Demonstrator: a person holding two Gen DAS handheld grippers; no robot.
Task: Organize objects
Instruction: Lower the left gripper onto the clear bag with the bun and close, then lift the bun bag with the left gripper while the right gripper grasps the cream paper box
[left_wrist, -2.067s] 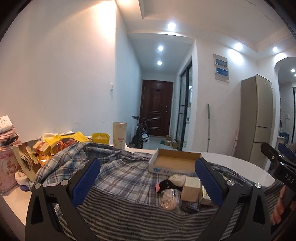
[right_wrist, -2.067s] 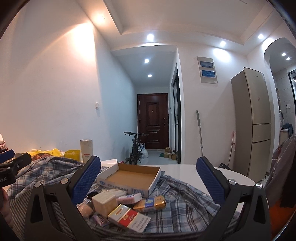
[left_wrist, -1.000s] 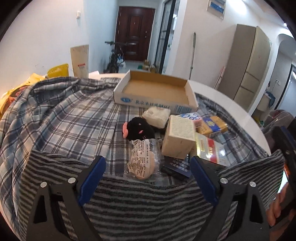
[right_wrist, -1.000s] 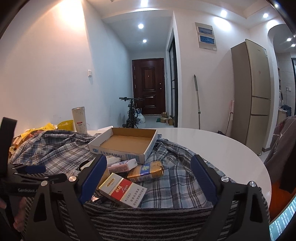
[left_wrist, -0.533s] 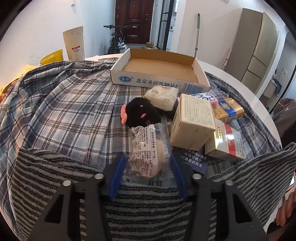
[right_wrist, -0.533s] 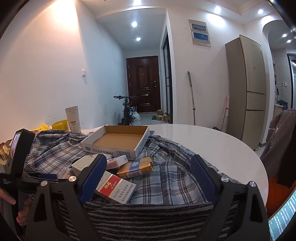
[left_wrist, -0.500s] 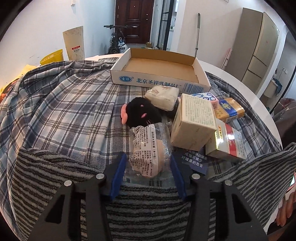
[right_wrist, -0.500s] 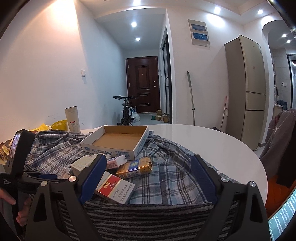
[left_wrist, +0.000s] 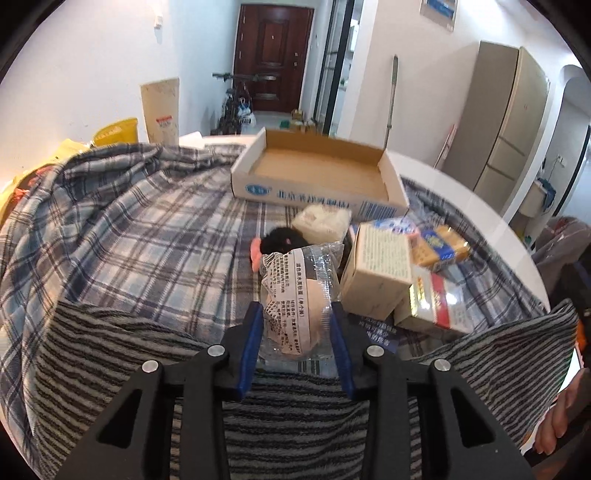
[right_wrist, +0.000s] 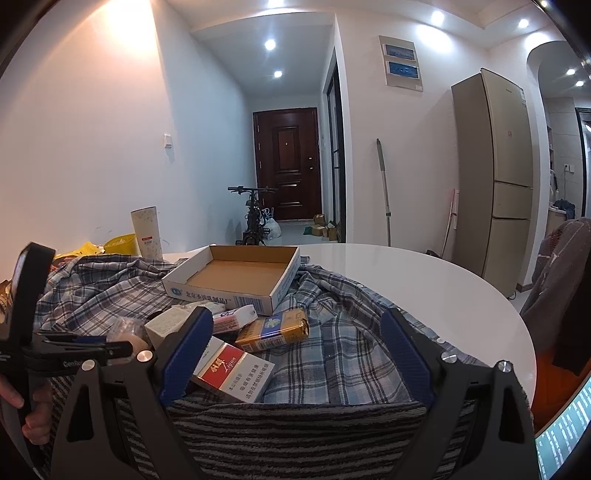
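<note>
My left gripper (left_wrist: 295, 325) is pinching the plastic-wrapped bun (left_wrist: 299, 295) at lower centre of the left view — pads on both sides of its near end. It looks light, soft and crinkly-slick, so I'd grip the bulk, not the loose film. Right gripper (right_wrist: 295, 354) is spread wide, holding nothing, over the red cigarette pack (right_wrist: 232, 373). Cardboard tray (left_wrist: 321, 173) sits upper centre, empty. The bun hides part of the black plush (left_wrist: 280, 238); label text is unreadable.
</note>
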